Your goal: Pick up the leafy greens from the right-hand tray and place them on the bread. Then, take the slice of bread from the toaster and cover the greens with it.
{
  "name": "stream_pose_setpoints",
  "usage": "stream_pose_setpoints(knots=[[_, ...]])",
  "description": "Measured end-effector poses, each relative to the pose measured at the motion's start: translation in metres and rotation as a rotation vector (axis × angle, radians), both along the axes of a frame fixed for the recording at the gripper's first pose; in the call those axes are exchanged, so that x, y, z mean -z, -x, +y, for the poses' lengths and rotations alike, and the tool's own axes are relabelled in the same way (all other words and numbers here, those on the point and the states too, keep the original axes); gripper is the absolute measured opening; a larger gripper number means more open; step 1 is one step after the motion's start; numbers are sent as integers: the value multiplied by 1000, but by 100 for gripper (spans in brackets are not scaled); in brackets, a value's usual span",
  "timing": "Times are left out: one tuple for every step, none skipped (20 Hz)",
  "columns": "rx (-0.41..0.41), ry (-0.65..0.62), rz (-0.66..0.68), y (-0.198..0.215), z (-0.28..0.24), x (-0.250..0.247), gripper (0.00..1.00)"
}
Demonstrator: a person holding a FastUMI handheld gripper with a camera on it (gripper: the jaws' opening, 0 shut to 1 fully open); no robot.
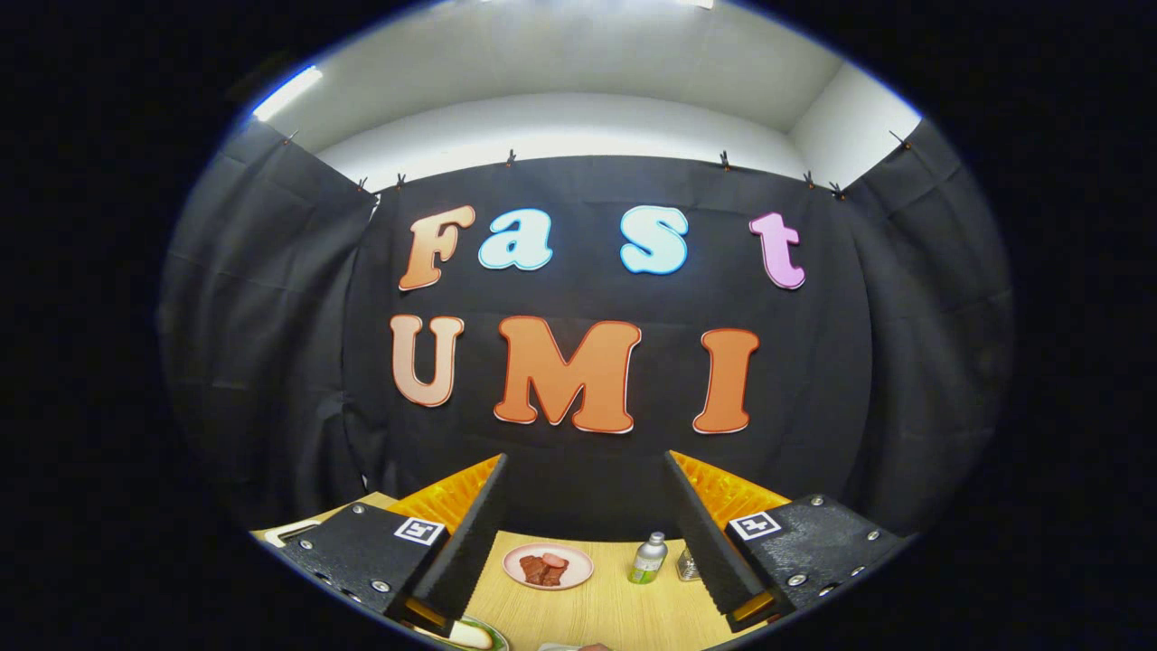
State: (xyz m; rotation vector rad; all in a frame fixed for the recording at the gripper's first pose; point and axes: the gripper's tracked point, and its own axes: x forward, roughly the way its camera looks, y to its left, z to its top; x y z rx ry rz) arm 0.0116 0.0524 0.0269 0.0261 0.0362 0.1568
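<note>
A: So where's the gripper (586, 529) at?

B: Held high and level, facing the booth wall more than the light wooden table (597, 615). Fingers are spread wide apart, nothing btwn them. My guess: it's lifted clear, either ahead of a reach or after a drop.

A: Greens? Bread?

B: Can't make out the leafy greens, the toaster or its slice. Close under the left finger sits a green-rimmed plate (470, 635) w/ something pale on it, poss. bread, too cut off to say.

A: Other stuff?

B: Beyond the fingers, a small pink round plate (548, 565) w/ reddish-brown meat slices. Just beside it, nearer the right finger, a small green bottle w/ a silver cap (648, 559).
</note>
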Motion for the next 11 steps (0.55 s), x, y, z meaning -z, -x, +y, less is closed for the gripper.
stream_pose_setpoints(knots=[[6, 0, -18, 2, -1, -5, 99], [13, 4, -35, 3, -2, -10, 99], [17, 6, -54, 5, -3, -14, 99], [22, 13, -65, 7, -3, -17, 99], [26, 16, -67, 8, -4, -16, 99], [23, 15, -60, 11, -2, -15, 99], [17, 6, -58, 11, 0, -16, 100], [8, -2, -64, 13, 3, -20, 100], [10, -4, -76, 11, 0, -24, 100], [11, -2, -89, 10, 0, -27, 100], [13, 4, -103, 12, -1, -29, 100]])
